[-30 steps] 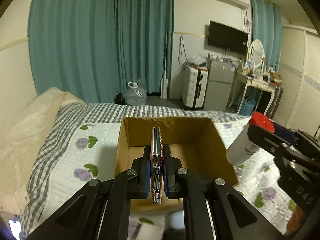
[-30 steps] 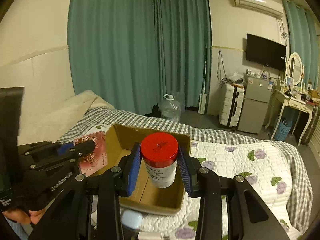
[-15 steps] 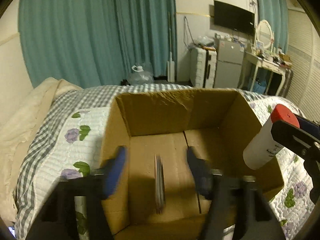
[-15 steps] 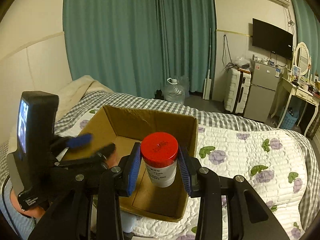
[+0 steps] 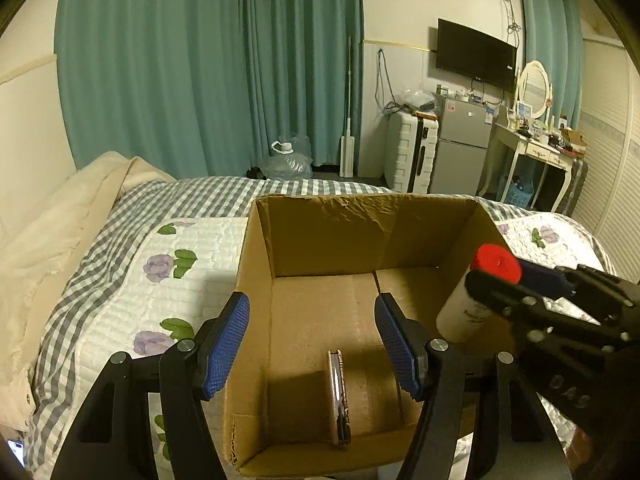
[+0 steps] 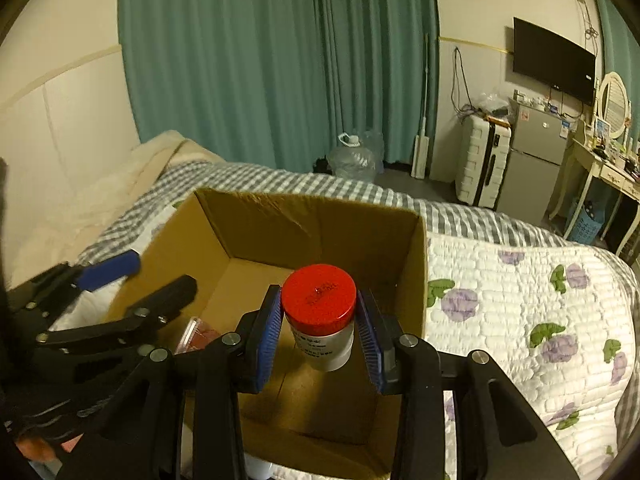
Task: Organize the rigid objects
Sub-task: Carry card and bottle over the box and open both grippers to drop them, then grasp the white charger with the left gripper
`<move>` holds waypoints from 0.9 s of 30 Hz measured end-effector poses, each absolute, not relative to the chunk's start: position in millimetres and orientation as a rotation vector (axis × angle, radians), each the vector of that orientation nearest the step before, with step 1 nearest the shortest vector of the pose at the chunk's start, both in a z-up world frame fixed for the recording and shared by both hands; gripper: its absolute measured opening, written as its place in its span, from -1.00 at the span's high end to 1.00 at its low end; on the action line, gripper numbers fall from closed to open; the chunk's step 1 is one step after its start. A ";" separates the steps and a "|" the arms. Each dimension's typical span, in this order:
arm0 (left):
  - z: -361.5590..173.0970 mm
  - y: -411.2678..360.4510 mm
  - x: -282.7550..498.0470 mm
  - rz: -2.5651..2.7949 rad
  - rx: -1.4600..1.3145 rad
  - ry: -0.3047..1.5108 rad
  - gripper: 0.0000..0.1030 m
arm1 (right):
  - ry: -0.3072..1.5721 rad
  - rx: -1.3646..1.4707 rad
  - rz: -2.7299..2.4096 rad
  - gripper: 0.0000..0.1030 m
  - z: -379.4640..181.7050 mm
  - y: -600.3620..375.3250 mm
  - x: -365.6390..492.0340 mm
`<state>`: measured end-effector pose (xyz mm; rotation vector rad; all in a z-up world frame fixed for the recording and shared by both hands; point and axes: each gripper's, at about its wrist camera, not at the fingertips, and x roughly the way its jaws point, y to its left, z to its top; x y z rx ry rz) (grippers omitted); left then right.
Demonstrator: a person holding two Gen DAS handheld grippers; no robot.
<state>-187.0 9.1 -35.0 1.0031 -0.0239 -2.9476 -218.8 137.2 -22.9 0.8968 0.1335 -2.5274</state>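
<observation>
Step in hand: loading the box [image 5: 360, 236], which sits on the bed [image 5: 120, 280]. Left gripper [image 5: 312, 344]: jaws have just opened wide; flat case [image 5: 339, 400] stands on edge on the box floor between them, untouched. Right gripper [image 6: 318, 332]: jaws clamp the jar [image 6: 320, 316] above the box. Next, I judge: lower the jar clear of the case, then release.

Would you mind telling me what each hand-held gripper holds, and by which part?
The right hand-held gripper grips the red-lidded jar by its sides near the lid. The left hand-held gripper holds nothing.
</observation>
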 end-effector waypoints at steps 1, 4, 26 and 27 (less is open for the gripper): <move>-35.6 7.7 -187.5 -2.944 1.005 -0.027 -0.32 | 0.139 0.899 -2.532 0.13 -24.6 136.7 -219.2; -31.7 6.6 -183.8 -2.940 1.001 -0.021 -0.32 | 0.119 0.874 -2.583 -0.30 -19.8 144.2 -216.2; 38.4 2.3 -58.6 -2.994 0.863 0.021 -0.32 | 0.153 0.726 -2.740 -0.56 77.9 214.9 -62.8; 34.3 0.8 -54.6 -2.987 0.869 0.025 -0.32 | 0.140 0.746 -2.741 -0.56 72.9 218.0 -57.6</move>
